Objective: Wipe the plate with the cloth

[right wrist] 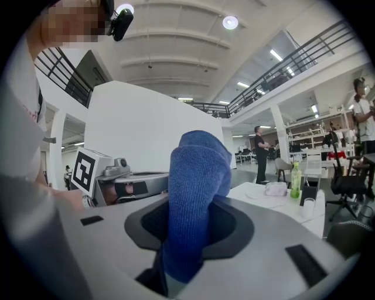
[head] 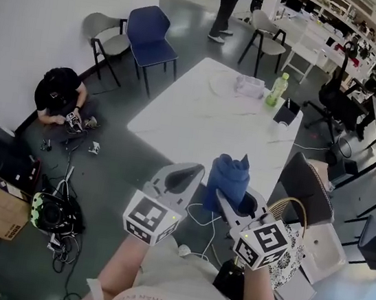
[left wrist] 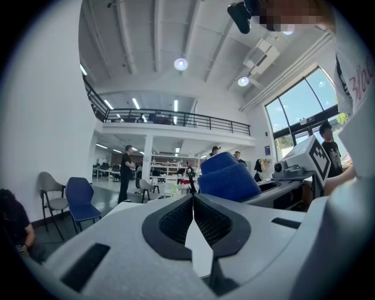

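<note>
White desk ahead carries the unwiped plate; right claw grips the cloth, left claw clenched empty.

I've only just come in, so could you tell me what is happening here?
A person stands short of a white table with a two-jaw gripper in each hand. The right gripper is clamped on a folded blue cloth, which sticks up out of its jaws. The left gripper is shut and empty. Both are held side by side in the air. What looks like a pale plate lies farther along the table near a green bottle. The cloth has not yet touched it.
</note>
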A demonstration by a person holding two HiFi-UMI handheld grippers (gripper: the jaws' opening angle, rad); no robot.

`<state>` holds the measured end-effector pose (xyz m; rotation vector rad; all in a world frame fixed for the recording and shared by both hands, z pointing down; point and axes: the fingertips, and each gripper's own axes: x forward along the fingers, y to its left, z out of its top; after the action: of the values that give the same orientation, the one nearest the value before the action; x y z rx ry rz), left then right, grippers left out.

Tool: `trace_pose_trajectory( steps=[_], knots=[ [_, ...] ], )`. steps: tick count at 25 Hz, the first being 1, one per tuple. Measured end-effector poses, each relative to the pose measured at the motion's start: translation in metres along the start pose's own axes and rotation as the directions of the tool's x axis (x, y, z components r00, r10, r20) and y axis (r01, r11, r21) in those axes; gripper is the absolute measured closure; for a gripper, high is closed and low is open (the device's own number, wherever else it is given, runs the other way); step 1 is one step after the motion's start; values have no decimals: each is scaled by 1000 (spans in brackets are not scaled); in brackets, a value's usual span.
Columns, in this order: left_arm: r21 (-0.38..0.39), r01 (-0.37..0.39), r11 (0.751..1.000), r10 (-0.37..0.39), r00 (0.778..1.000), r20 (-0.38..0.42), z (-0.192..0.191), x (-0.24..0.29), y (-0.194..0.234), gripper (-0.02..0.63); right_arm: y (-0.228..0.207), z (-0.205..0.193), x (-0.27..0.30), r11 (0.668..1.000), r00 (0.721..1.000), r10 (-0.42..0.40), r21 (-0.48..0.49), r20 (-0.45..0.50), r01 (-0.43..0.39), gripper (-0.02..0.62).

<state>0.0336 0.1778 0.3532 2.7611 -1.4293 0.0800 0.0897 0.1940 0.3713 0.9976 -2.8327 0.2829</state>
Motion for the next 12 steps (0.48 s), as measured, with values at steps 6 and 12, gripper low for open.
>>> trace_pose_trajectory(
  steps=[6, 12],
  knots=[
    [2, -11, 1000, 11, 1000, -20, -4, 24, 21, 603, -24, 0, 22, 999, 1000, 13, 32, -4, -13, 472],
    [3, 2, 1000, -2, 999, -38, -5, 60, 52, 603, -56, 7, 52, 999, 1000, 3, 49, -10, -2, 472]
  ],
)
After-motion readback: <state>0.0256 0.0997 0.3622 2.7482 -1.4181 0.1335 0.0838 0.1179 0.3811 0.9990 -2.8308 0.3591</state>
